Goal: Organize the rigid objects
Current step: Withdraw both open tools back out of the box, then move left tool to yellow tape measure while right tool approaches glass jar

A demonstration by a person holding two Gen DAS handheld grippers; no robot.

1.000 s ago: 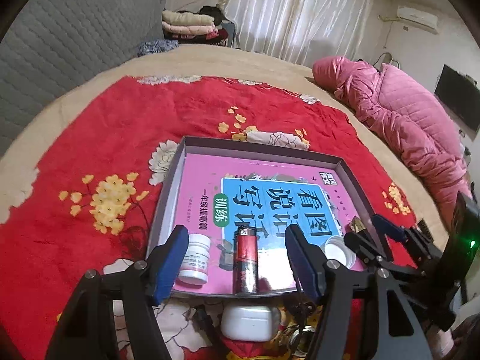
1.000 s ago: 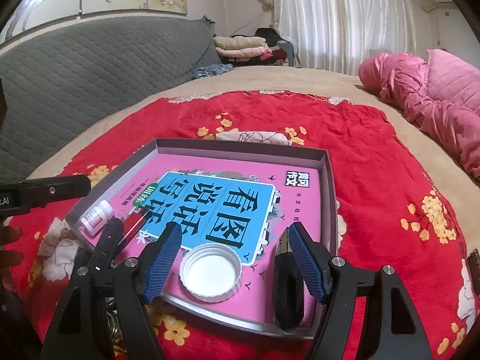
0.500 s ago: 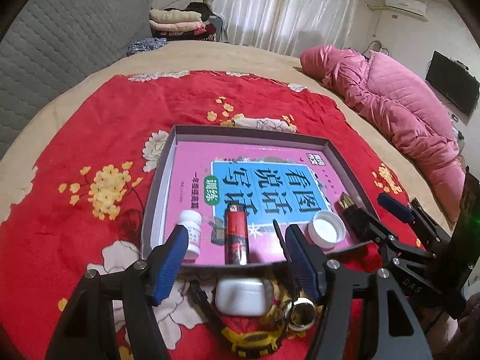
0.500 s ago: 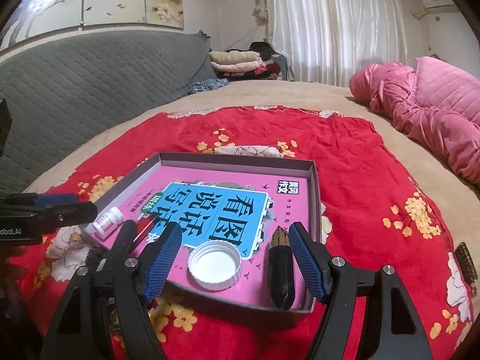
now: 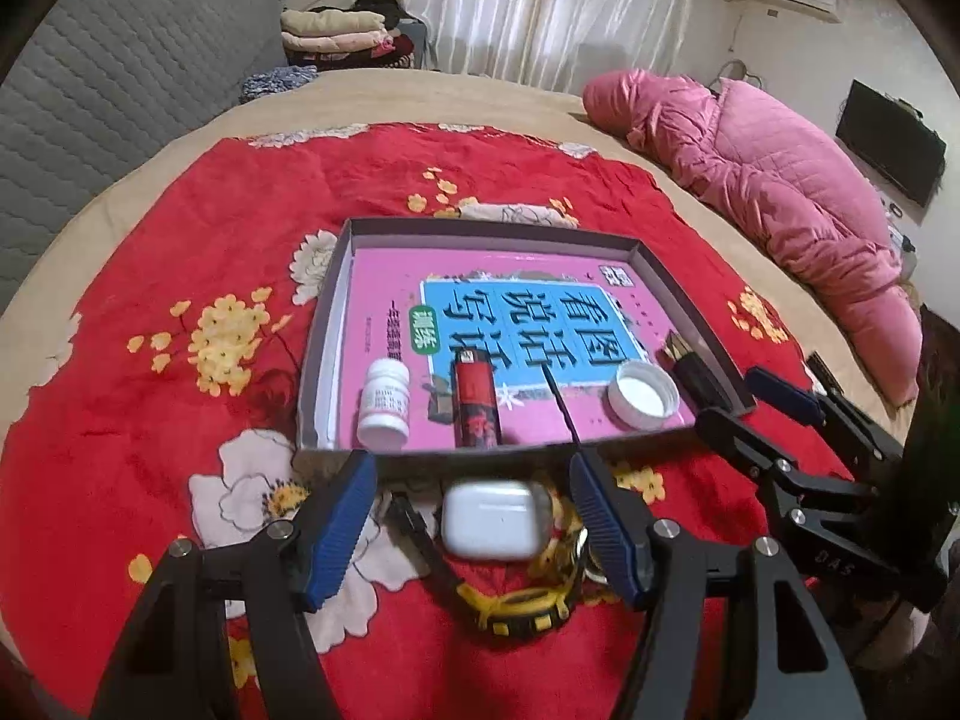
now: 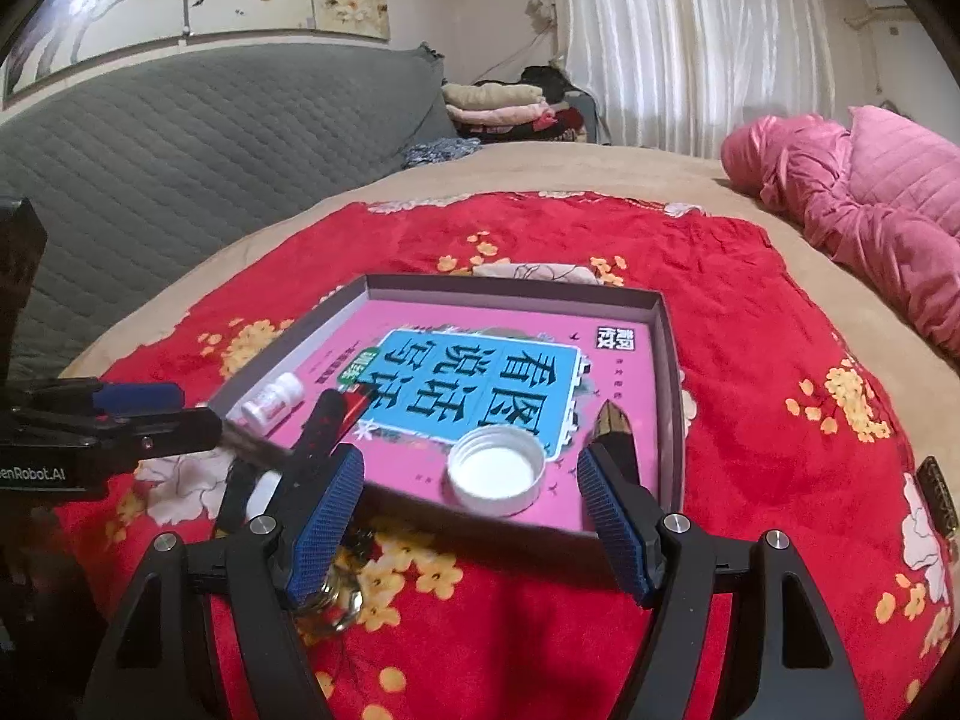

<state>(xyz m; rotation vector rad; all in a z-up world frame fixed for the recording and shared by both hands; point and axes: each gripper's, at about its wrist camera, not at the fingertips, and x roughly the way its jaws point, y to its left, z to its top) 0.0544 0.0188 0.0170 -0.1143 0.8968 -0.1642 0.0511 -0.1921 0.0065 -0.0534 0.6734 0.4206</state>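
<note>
A shallow rectangular cardboard tray point(image 5: 336, 300) with grey walls is set on a red plush blanket point(image 5: 180, 228) printed with yellow and white flowers. The tray floor is covered by a glossy pink booklet point(image 5: 390, 276) bearing a blue title panel.

Along the near wall of the tray, from left to right in the left wrist view, are laid:
- a small white plastic pill bottle point(image 5: 385, 401), cylindrical, on its side;
- a red cylindrical lighter point(image 5: 476, 399) with a black top;
- a thin black rod point(image 5: 561, 399);
- a round white ribbed plastic cap point(image 5: 642, 401), open side up;
- a dark tapered clip-like item with a gold tip point(image 5: 690, 363), against the right wall.

Outside the tray, just beside its near wall, a smooth white rounded earbud case point(image 5: 491, 517) is seen on the blanket, blurred, touching a black-and-yellow rubber wristwatch point(image 5: 516, 606).

The left gripper point(image 5: 474, 531), with blue ribbed pads, is spread wide; the case is framed between its jaws, with both pads clear of it. The right gripper point(image 6: 471, 516) is likewise spread wide, with nothing held.
</note>
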